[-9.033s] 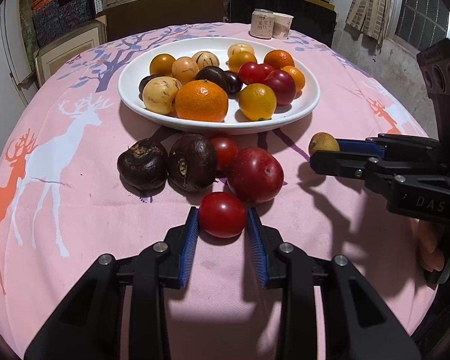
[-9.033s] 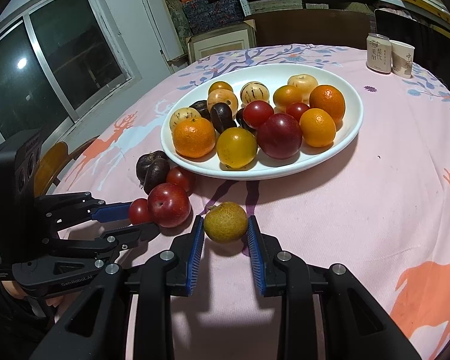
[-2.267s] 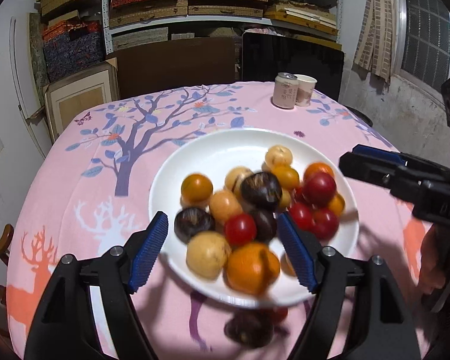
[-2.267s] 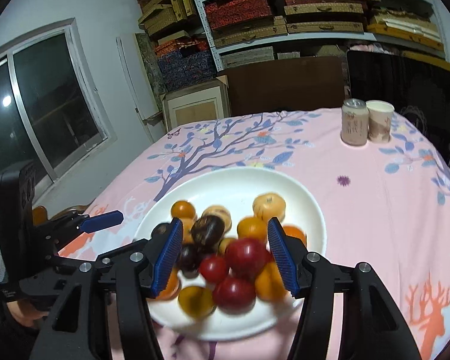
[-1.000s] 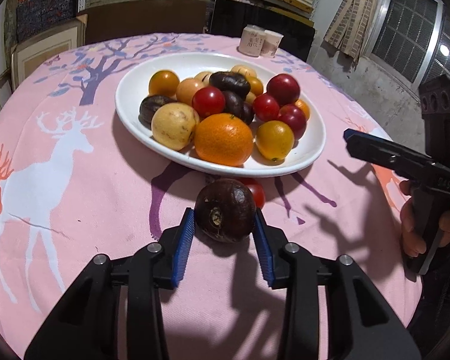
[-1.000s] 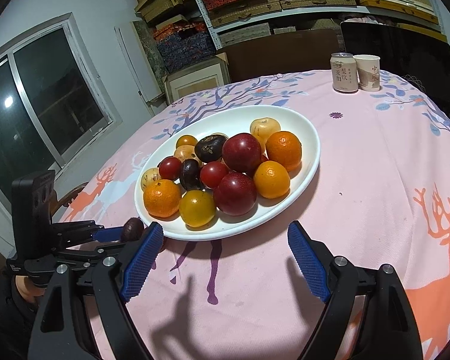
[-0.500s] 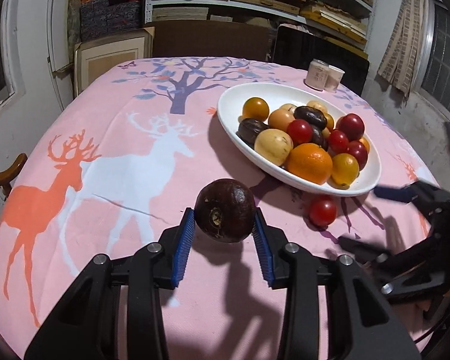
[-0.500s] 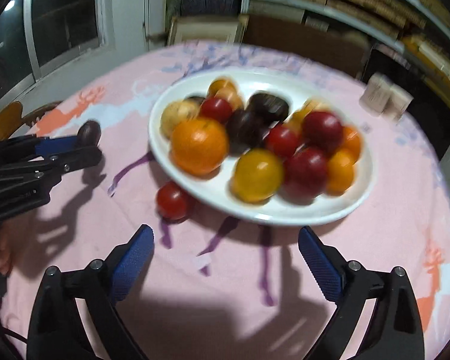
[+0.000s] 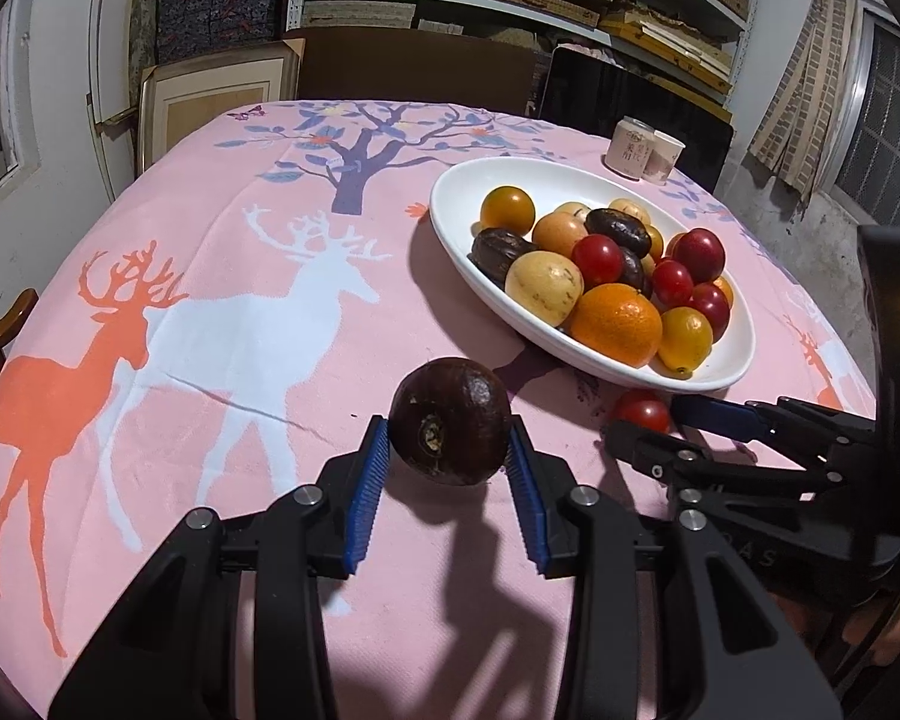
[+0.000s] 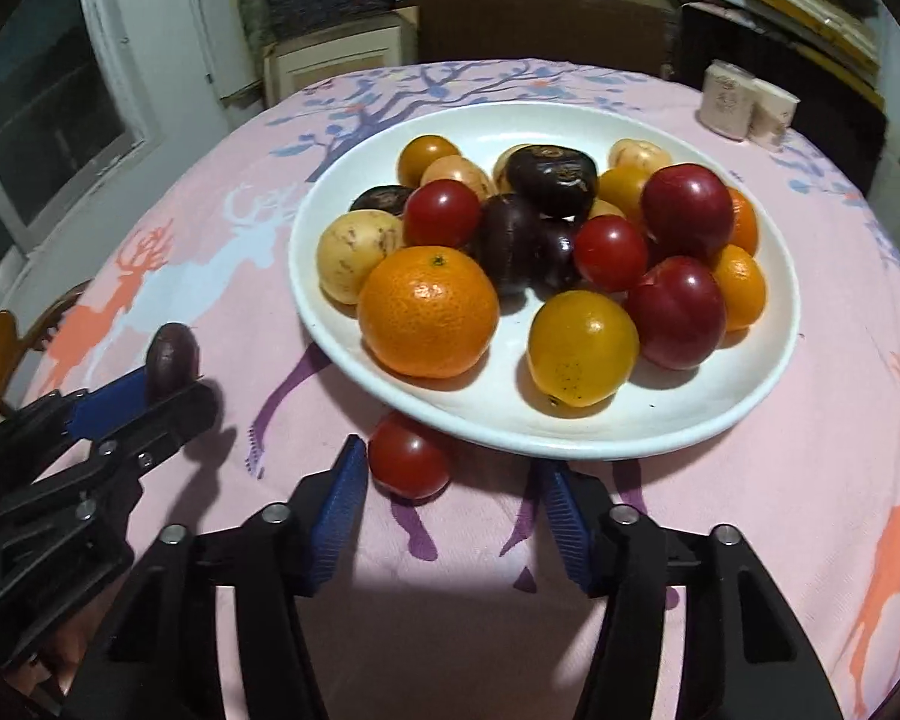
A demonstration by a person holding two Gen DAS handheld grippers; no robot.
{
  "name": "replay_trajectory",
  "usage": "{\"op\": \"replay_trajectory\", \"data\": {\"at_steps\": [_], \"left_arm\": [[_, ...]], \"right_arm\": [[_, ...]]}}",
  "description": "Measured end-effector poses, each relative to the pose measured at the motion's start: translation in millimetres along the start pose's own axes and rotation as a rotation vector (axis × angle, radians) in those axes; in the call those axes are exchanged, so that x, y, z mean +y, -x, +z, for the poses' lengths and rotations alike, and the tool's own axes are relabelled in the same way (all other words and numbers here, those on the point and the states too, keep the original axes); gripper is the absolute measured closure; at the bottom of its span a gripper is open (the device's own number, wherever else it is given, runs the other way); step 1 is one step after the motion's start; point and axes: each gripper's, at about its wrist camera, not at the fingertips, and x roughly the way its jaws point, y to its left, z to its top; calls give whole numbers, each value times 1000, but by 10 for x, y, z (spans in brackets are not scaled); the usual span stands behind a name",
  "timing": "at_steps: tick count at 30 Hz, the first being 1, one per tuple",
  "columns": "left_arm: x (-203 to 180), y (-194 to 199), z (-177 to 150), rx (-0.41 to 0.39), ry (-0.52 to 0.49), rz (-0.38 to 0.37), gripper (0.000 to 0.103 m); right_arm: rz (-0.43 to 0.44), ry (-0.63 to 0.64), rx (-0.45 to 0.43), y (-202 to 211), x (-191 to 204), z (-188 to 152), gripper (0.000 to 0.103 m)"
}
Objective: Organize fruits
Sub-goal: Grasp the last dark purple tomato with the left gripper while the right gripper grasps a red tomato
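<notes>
Pink tablecloth bears white bowl heaped with mixed fruit

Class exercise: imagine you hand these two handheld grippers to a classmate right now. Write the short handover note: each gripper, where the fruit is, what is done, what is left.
Left gripper: shut on the round dark brown fruit, held above the pink deer-print tablecloth.
Right gripper: closing around the small red tomato; its left finger is beside the tomato, the right finger is apart from it, so no grip yet.
The tomato lies on the cloth against the near rim of the white oval plate.
Done: the plate already holds a pile of oranges, red, yellow and dark fruit.
Left: finish gripping the tomato, then probably put both fruits on the plate.
</notes>
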Motion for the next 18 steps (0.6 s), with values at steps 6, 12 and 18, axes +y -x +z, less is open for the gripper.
{"op": "replay_trajectory", "data": {"at_steps": [6, 12, 18], "left_arm": [[-13, 16, -11, -5, -8, -8, 64], [-56, 46, -19, -17, -30, -9, 64], [-97, 111, -14, -47, -45, -9, 63]], "right_arm": [[153, -49, 2, 85, -155, -106, 77], [229, -65, -62, 272, -455, -249, 77], [225, -33, -150, 554, -743, -321, 77]]}}
